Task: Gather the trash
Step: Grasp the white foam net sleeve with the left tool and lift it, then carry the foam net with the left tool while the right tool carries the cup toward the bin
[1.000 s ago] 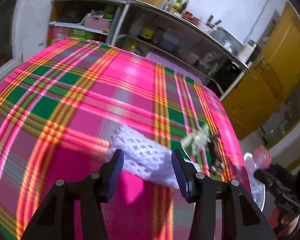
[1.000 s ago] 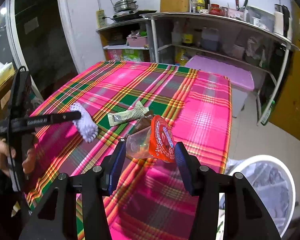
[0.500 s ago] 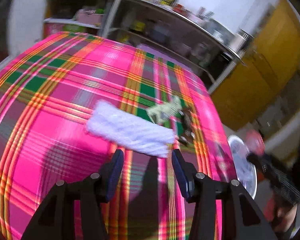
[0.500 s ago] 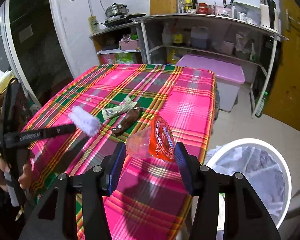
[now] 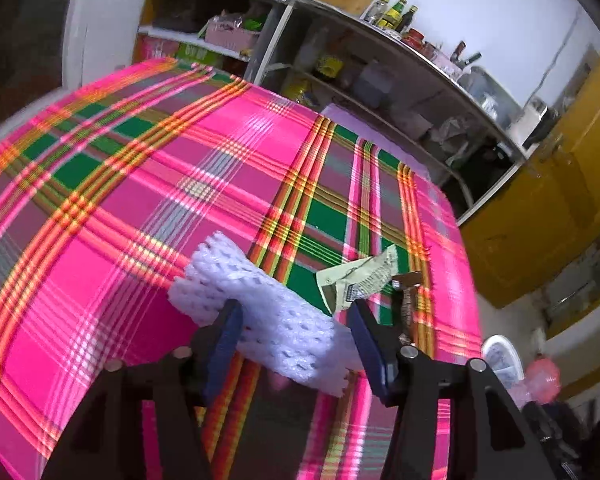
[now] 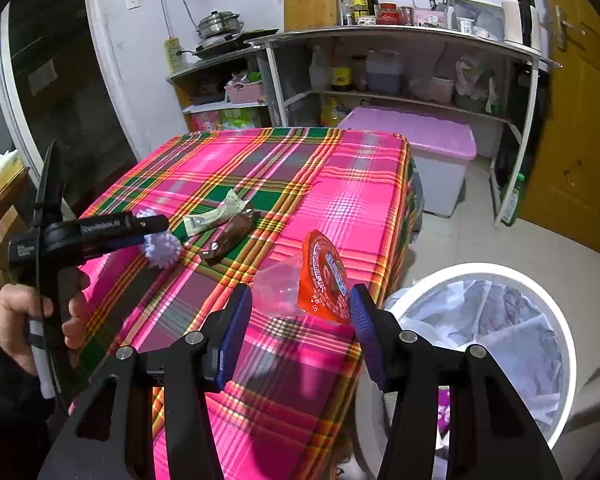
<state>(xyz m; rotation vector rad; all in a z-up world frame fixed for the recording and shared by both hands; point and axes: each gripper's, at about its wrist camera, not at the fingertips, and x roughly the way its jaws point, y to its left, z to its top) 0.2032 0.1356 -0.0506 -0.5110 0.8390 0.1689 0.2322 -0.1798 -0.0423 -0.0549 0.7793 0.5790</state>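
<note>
Right wrist view: a clear plastic jelly cup (image 6: 296,286) with a red peel-off lid lies sideways between the fingers of the right gripper (image 6: 298,322), pinched base against one pad and lid against the other, above the desk's (image 6: 352,200) near edge. At 4 o'clock from it, on the floor, stands a white-rimmed trash bin (image 6: 496,344) lined with a clear bag. At 10 o'clock from the cup, a brown wrapper (image 6: 232,236) and a pale printed wrapper (image 6: 216,216) lie touching on the pink plaid tablecloth (image 6: 260,160).

Left wrist view: the left gripper (image 5: 296,334) holds a white foam fruit net (image 5: 260,316) crosswise between its fingers, just over the cloth; the wrappers sit at 1 o'clock from it.
</note>
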